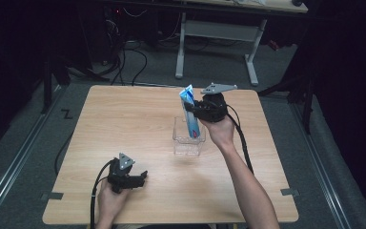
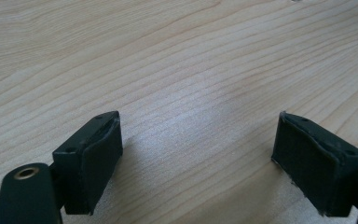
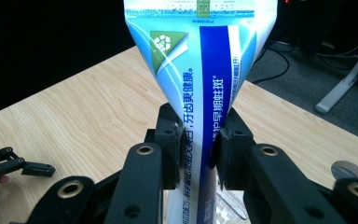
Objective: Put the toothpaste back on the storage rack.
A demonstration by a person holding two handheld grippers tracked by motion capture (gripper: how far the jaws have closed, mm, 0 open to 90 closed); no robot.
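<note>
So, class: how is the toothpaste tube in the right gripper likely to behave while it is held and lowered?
The toothpaste tube probably gives under pressure: it narrows where the right gripper pinches it. Its glossy skin may slip. Standing upright in the clear container, it rises well above the rim, so it would likely lean.

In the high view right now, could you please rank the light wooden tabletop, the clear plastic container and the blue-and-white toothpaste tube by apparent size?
1. Light wooden tabletop, by far the largest.
2. and 3. Clear plastic container and blue-and-white toothpaste tube: too close to rank. The tube stands in the container, partly hidden by the right gripper.
</note>
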